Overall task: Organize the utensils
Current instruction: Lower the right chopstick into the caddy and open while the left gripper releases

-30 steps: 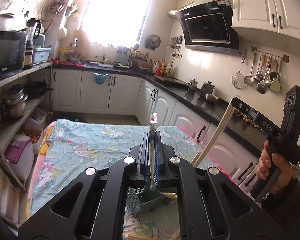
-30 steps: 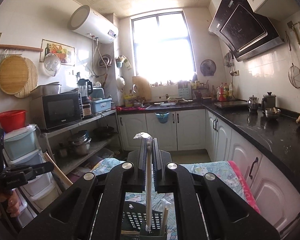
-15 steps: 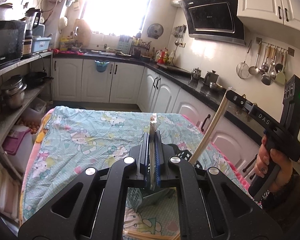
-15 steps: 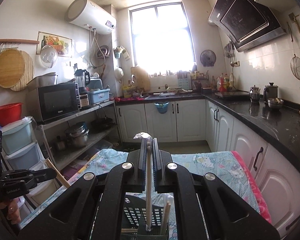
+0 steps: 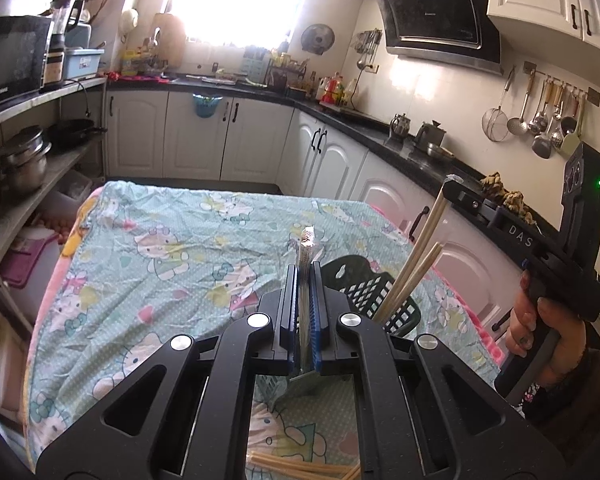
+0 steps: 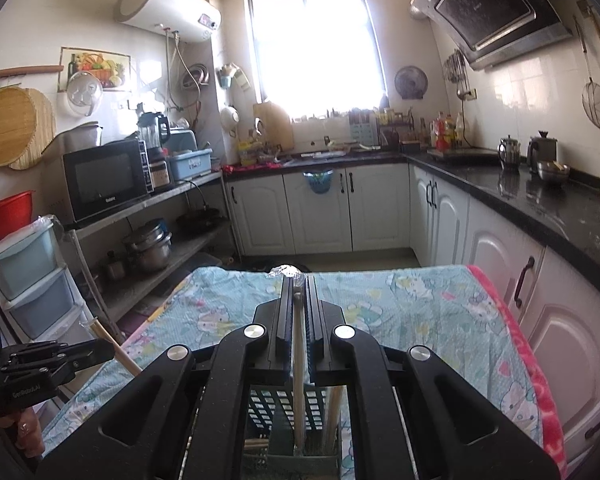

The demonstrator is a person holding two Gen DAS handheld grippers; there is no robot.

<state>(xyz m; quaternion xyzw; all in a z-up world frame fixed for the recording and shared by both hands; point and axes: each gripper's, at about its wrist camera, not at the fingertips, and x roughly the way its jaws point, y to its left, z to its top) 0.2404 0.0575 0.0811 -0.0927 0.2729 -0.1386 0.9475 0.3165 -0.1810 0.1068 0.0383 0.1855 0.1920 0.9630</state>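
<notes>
over the table's patterned cloth (image 5: 172, 248), both grippers hang above a dark slotted basket (image 5: 364, 288); the left gripper (image 5: 305, 280) has its jaws nearly shut on a thin wrapped stick (image 5: 306, 252), most likely a sleeved pair of chopsticks, its crinkled wrapper tip poking up past the pads; the right gripper (image 6: 298, 300) is likewise pinched almost closed on a pale wooden chopstick (image 6: 298, 360), whose lower end reaches down into the basket (image 6: 284, 408); seen from the left camera, that same chopstick (image 5: 416, 264) slants from the right gripper (image 5: 452, 188) into the basket, with another stick leaning beside it; more loose chopsticks (image 5: 300, 466) lie on the cloth at the bottom edge of the left view; these sticks look light, stiff and smooth, so they could swivel or slip in a narrow pinch; the plastic sleeve looks slick and crushable; a hold near the upper third, square across the shaft, should keep the tip steerable into a compartment; which compartment each one is over i cannot tell.
</notes>
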